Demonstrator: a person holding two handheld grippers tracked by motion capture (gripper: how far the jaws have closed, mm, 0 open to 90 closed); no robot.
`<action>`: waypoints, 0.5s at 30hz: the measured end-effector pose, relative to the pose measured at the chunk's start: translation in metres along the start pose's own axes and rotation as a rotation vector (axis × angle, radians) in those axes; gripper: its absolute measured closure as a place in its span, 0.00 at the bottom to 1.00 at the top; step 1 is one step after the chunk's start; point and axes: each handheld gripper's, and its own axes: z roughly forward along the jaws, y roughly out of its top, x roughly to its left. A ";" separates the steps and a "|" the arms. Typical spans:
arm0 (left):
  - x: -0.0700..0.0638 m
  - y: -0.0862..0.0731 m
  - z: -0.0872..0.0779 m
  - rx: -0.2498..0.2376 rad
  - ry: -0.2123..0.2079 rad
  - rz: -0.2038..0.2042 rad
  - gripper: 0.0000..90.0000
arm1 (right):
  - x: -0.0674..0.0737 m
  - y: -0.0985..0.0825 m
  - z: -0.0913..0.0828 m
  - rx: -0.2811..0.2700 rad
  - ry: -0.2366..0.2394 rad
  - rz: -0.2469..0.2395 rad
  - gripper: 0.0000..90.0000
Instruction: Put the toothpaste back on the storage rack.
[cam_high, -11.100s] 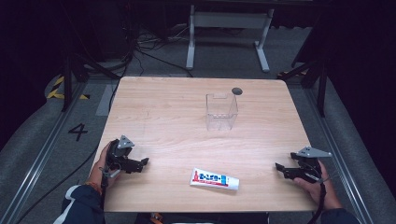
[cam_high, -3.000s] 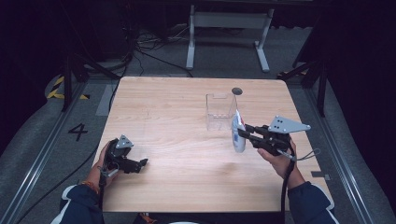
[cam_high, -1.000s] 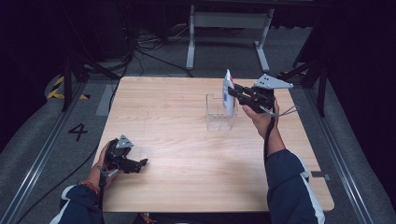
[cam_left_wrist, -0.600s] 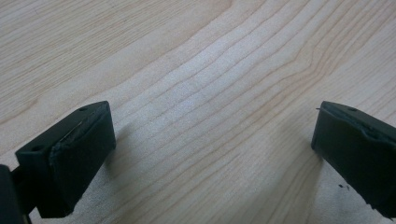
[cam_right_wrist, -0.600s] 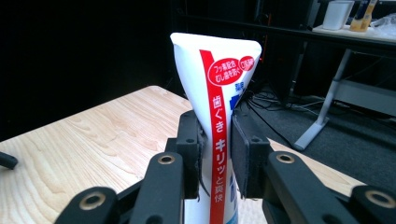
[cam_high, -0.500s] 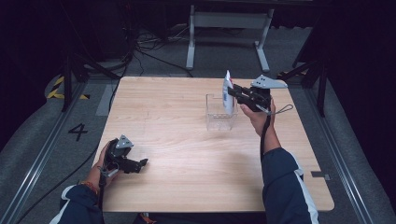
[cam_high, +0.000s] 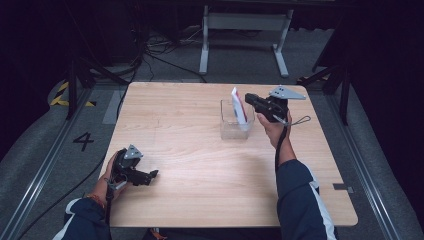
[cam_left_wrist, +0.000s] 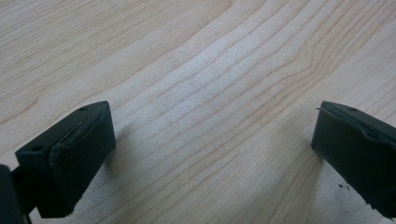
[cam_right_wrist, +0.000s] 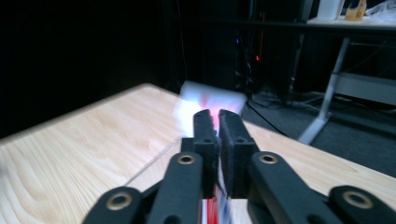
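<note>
Right gripper (cam_high: 250, 98) right of frame centre, 2 jaws pinching a white flat toothpaste tube (cam_high: 238, 106) standing in the clear square plastic container (cam_high: 235, 129), left gripper (cam_high: 151, 174) lower left, jaws spread on the pale wooden table (cam_high: 200, 170).

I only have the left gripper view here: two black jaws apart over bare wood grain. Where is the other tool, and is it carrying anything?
Observer: The right tool is at the far side of the light wooden table, over a clear square plastic container.
Operator: Carrying something?
Observer: Yes, its jaws are shut on a white toothpaste tube, held upright.
Operator: Is the tube inside already?
Observer: Its lower end sits within the container's walls; the top sticks out above the rim.
Operator: And my tool?
Observer: The left tool rests open at the table's near left.
</note>
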 end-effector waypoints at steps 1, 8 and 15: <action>-0.001 0.000 0.000 0.003 -0.006 -0.014 0.00 | 0.002 0.000 0.001 0.019 -0.001 -0.033 0.93; -0.001 0.000 0.000 0.002 -0.004 -0.011 0.00 | 0.008 -0.002 0.003 0.056 0.016 -0.065 0.90; -0.001 0.000 0.000 0.002 -0.005 -0.013 0.00 | 0.011 -0.004 0.003 0.087 0.018 -0.079 0.87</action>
